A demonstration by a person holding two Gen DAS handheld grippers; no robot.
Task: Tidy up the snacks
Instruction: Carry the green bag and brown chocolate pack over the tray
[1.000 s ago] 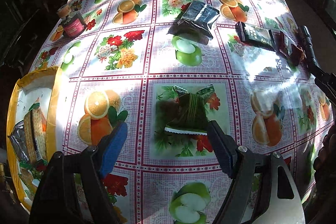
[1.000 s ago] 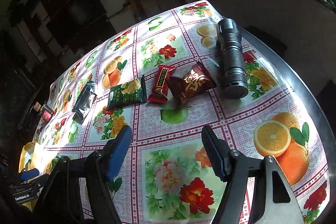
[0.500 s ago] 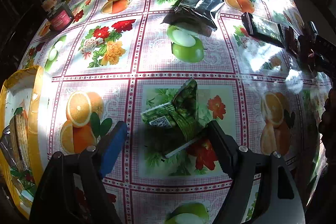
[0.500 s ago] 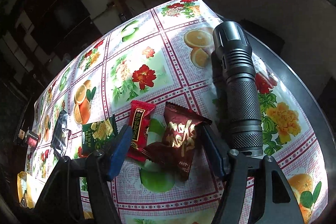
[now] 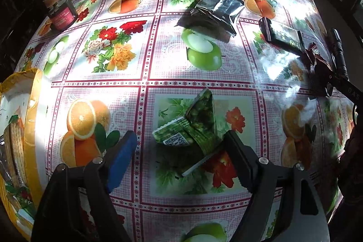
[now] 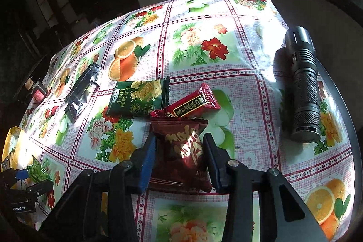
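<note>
My left gripper is open around a green snack packet that stands tilted on the table, its lower edge against the right finger. My right gripper is shut on a dark red snack packet, the pads pressing both its sides. A red candy bar and a green cracker packet lie just beyond it. A silver foil packet lies further back. A yellow tray holding snacks sits at the left edge.
A black flashlight lies at the right table edge. A small red-labelled bottle stands at the far left. The floral tablecloth covers the table. Dark furniture surrounds it.
The right gripper moved forward and closed on the dark red packet. The left gripper stays open, and the green packet has tipped up between its fingers.
</note>
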